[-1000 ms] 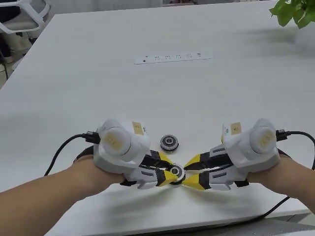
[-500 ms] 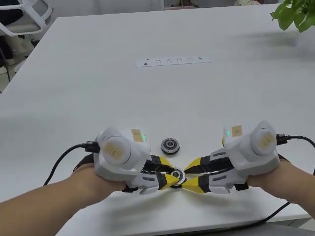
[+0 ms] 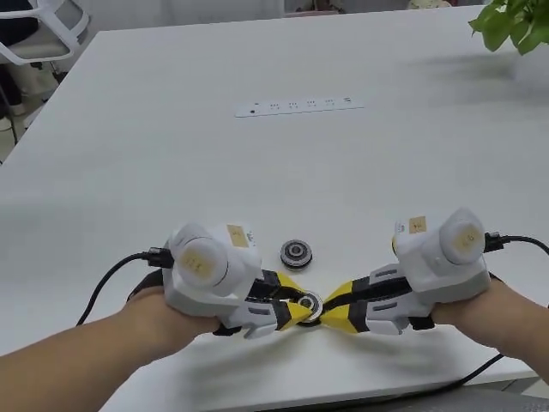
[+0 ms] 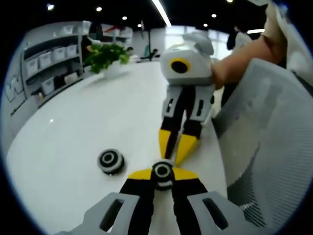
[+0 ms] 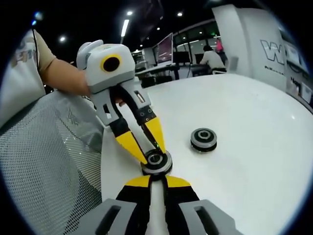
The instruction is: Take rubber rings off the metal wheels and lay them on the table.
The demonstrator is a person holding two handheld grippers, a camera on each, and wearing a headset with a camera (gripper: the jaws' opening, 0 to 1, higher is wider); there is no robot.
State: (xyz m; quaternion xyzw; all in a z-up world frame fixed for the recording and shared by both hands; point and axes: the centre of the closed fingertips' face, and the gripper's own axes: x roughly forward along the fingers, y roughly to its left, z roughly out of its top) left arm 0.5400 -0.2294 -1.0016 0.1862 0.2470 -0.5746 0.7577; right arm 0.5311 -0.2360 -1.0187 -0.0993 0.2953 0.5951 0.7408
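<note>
"How far along were they with the rings, as you saw it?"

"Near the beginning, I would say. On the wide white table [image 3: 171, 137] I saw no loose ring lying anywhere. The small round metal wheel [image 3: 307, 303] they worked on had its black rubber ring [image 5: 167, 166] on it. A second metal wheel [image 3: 296, 251] of the same kind lay flat just behind it, untouched, and it seemed to carry its dark ring too. So both rings were left to do, as far as I could judge."

"And where was the first wheel?"

"Close to the near edge of the table, exactly between the two tools. The left hand-held gripper [image 3: 287, 311] came in from the person's left. Its yellow-tipped jaws were closed on the wheel, one on each side. In the left gripper view the wheel sat right between its own tips. The right hand-held gripper [image 3: 330, 309] pointed at it from the opposite side. Its jaws were drawn together, with the tips touching the rim of the wheel. Whether a bit of rubber was pinched between them, I could not tell."

"Was the wheel on the table or lifted?"

"That I could not tell either. It was low, at the surface or just above it."

"And the second wheel, was it far from them?"

"No, it was near, just beyond the tips, but apart from both."
</note>
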